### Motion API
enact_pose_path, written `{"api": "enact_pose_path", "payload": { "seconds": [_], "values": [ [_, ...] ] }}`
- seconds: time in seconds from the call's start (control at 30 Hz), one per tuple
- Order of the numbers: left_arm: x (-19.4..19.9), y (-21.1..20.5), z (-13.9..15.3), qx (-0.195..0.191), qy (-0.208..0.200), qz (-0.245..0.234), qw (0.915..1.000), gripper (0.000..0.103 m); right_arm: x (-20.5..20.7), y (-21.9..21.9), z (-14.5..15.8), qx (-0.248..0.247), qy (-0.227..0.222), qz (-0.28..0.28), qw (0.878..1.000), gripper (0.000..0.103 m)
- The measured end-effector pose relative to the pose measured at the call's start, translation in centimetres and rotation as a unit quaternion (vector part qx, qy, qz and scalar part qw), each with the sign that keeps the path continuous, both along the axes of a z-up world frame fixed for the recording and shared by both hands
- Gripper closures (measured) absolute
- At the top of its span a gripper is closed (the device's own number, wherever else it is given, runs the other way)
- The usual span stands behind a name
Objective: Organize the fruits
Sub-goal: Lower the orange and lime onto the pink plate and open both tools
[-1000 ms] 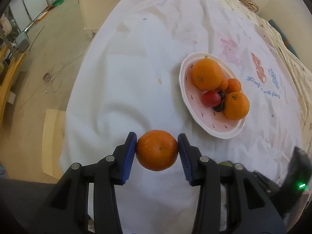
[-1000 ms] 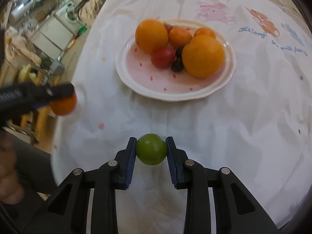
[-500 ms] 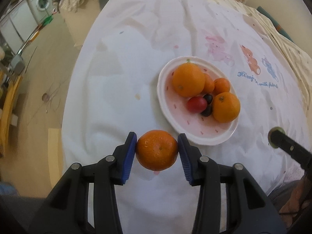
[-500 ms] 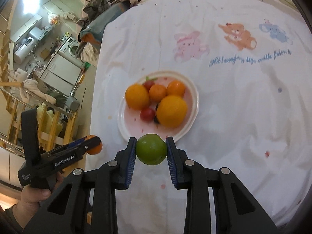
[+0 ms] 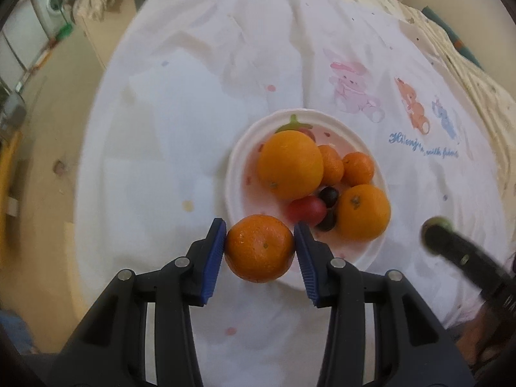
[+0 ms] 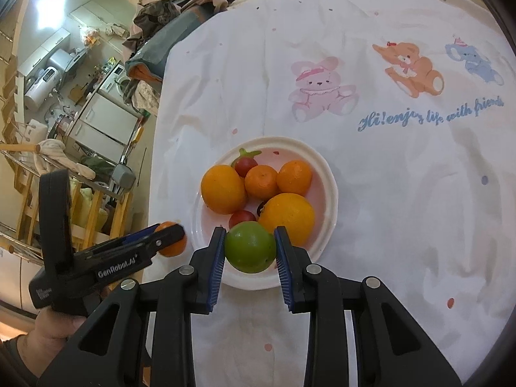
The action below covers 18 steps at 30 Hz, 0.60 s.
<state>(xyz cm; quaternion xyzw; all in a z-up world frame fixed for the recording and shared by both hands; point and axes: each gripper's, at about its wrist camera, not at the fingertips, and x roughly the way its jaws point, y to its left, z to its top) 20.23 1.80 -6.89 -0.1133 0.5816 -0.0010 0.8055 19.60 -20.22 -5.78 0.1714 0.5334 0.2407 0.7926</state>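
My left gripper (image 5: 260, 247) is shut on an orange mandarin (image 5: 260, 247) and holds it above the near left rim of a white plate (image 5: 235, 167). My right gripper (image 6: 249, 247) is shut on a green fruit (image 6: 249, 247) above the plate's near rim (image 6: 329, 177). The plate holds two large oranges (image 6: 223, 189), two small mandarins (image 6: 294, 177), red tomatoes (image 6: 242, 217) and dark grapes (image 5: 328, 194). The left gripper also shows in the right wrist view (image 6: 167, 237), left of the plate. The right gripper shows blurred in the left wrist view (image 5: 437, 229).
The plate sits on a white cloth (image 6: 403, 167) printed with cartoon bears and blue text. The table's left edge (image 6: 154, 148) drops to the floor. Shelves and kitchen appliances (image 6: 64, 74) stand beyond it, with a clothes pile (image 6: 180, 19) at the far end.
Both grippers have moved in toward the plate while holding their fruits. The plate has come closer to centre in both views.
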Motion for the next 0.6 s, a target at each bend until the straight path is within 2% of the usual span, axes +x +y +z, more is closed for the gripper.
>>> {"api": "enact_pose_path", "payload": {
  "seconds": [0.23, 0.4, 0.53, 0.57, 0.6],
  "values": [
    [1.5, -0.5, -2.5, -0.023, 0.026, 0.007, 0.9994, 0.064, 0.7, -0.6, -1.9, 0.005, 0.02, -0.009, 1.0, 0.071],
    [1.7, -0.9, -2.3, -0.028, 0.013, -0.011, 0.9995, 0.063, 0.7, -0.5, -2.5, -0.001, 0.024, -0.005, 1.0, 0.071],
    [1.7, -0.7, -2.3, -0.044, 0.023, -0.011, 0.9987, 0.062, 0.5, 0.0, -2.4, -0.003, 0.02, 0.003, 1.0, 0.071],
    [1.5, -0.5, -2.2, -0.054, 0.026, -0.01, 0.9982, 0.053, 0.4, 0.1, -2.4, -0.005, 0.019, 0.005, 1.0, 0.071],
    [1.2, -0.4, -1.9, -0.059, 0.025, -0.006, 0.9979, 0.038, 0.3, 0.2, -2.4, -0.008, 0.018, 0.007, 1.0, 0.071]
  ]
}}
